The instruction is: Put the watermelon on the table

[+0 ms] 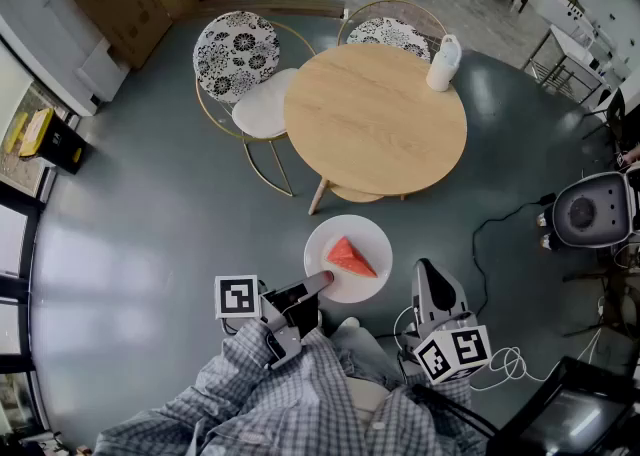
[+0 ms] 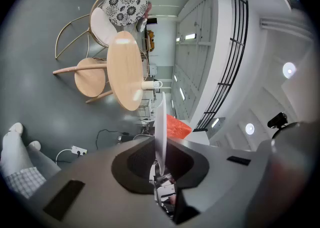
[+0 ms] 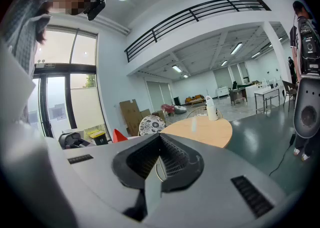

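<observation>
Watermelon (image 1: 350, 256) sits on the plate (image 1: 372, 239) your left gripper (image 1: 321, 280) clamps by its rim, level for carrying to the table (image 1: 375, 119); your right gripper (image 1: 428, 270) is closed, empty.

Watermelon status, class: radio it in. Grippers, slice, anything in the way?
Left gripper shut on plate rim; right gripper shut, empty. Watermelon on plate, short of table. Jug at table's far edge; near side bare.
</observation>
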Motion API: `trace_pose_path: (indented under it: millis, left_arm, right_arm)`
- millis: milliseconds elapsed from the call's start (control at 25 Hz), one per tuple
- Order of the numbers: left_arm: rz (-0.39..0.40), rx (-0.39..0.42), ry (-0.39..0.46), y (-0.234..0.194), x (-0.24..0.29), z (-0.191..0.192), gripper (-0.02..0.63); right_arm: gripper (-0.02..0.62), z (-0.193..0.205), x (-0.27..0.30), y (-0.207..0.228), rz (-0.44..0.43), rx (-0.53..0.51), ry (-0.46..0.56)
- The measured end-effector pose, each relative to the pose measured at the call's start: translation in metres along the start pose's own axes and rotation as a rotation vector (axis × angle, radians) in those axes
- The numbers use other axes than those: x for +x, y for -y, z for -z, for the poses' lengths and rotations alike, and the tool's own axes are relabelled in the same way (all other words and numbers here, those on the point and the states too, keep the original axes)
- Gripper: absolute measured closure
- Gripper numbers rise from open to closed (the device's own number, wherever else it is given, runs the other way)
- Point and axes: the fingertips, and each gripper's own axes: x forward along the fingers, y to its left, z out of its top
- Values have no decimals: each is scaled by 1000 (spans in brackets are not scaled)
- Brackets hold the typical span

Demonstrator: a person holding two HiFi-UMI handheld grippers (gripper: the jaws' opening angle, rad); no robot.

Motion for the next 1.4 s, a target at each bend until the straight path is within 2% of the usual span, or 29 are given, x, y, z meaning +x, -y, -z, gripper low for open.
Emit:
trace_pose_path:
  millis: [480, 760, 840, 920, 960, 1000, 1080, 1240, 1400]
  left_arm:
    - [17, -17, 9, 0, -2, -2, 571]
    - [26, -5, 7, 1, -7, -1, 571]
    - [32, -4, 2, 1, -8, -1, 571]
    - [35, -9, -2, 2, -8, -1, 571]
    - [35, -9, -5, 2, -9, -1, 571]
    - [35, -7, -8, 2, -9, -2, 571]
    - [39, -3, -14, 2, -10, -4, 571]
    - [51, -17, -23, 0, -16, -3, 571]
    - [60, -19, -37, 2, -21, -4, 571]
  right_arm:
    - [588, 5, 3, -5, -2, 18, -17]
    - [586, 23, 7, -14, -37, 237, -90]
    - [586, 26, 8, -18, -56, 286, -86]
    - [584, 28, 9, -21, -68, 383, -74]
    - [577, 28, 11, -22, -75, 449, -71]
    - [532, 30, 12, -23, -86, 514, -72]
    - [485, 36, 14, -26, -100, 591, -88]
    - [480, 48, 16, -36, -110, 648, -120]
    - [486, 55, 20, -57, -170, 615, -156]
